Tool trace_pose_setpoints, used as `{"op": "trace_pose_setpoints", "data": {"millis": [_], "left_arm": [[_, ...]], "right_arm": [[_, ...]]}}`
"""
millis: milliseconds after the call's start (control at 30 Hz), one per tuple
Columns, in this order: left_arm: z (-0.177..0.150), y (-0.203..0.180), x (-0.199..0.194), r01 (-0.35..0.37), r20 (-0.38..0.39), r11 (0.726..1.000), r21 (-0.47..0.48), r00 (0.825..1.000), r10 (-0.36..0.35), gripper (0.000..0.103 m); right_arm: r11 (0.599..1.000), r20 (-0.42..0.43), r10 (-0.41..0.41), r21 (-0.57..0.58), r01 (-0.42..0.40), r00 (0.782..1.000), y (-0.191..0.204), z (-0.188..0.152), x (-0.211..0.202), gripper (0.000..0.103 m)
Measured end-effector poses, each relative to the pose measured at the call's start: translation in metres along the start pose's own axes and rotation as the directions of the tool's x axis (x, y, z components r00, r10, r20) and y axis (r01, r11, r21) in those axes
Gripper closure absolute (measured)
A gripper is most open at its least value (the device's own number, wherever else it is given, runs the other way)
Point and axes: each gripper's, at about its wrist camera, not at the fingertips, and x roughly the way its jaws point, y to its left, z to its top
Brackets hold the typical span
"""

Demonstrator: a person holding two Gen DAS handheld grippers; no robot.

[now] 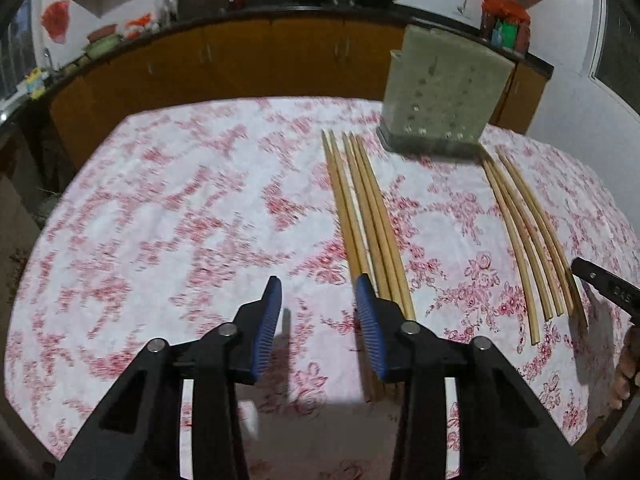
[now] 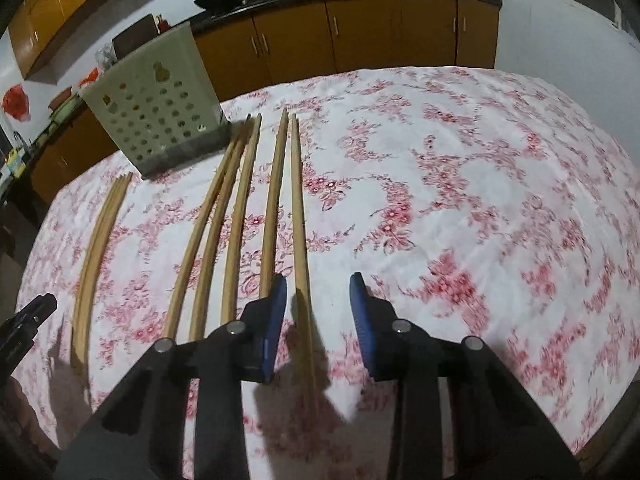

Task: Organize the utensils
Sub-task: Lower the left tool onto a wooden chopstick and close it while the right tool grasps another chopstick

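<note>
A: Here, both tools tilt steeply down over the tablecloth [image 1: 168,200]?
B: Yes. Left gripper [image 1: 319,296] and right gripper [image 2: 318,294] are part-open, empty; chopsticks [image 2: 298,208] lie flat before the holder [image 2: 156,104].

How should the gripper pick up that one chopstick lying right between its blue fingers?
Probably best near its thick near end, coming straight down from above. The chopstick lies flat on the tablecloth, lengthwise between the right gripper's blue pads, with a gap to its neighbour on the left. So one pad can drop on each long side and pinch across the narrow width.
</note>
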Motion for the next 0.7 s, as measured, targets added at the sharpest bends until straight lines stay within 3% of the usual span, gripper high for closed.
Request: {"op": "trace_pose_setpoints", "data": {"millis": [200, 533, 633, 700], "left_arm": [[0.001, -0.004, 0.015, 0.052, -0.048, 0.999, 0.011, 0.998, -0.051, 0.075], [0.003, -0.009, 0.027, 0.038, -0.07, 0.999, 0.035, 0.997, -0.035, 0.086], [0.006, -0.009, 0.029, 0.029, -0.072, 0.999, 0.044, 0.997, -0.026, 0.094], [0.01, -0.006, 0.032, 0.027, -0.071, 0.999, 0.036, 0.997, -0.024, 0.095]], "right_arm": [[0.998, 0.011, -0.046, -0.049, 0.046, 0.999, 0.001, 0.002, 0.006, 0.09], [0.998, 0.016, -0.047, -0.046, 0.048, 0.999, 0.0, 0.006, 0.009, 0.09], [0.997, 0.019, -0.046, -0.059, 0.047, 0.999, 0.004, 0.007, 0.011, 0.089], [0.996, 0.022, -0.049, -0.074, 0.051, 0.999, 0.006, 0.009, 0.013, 0.094]]}}
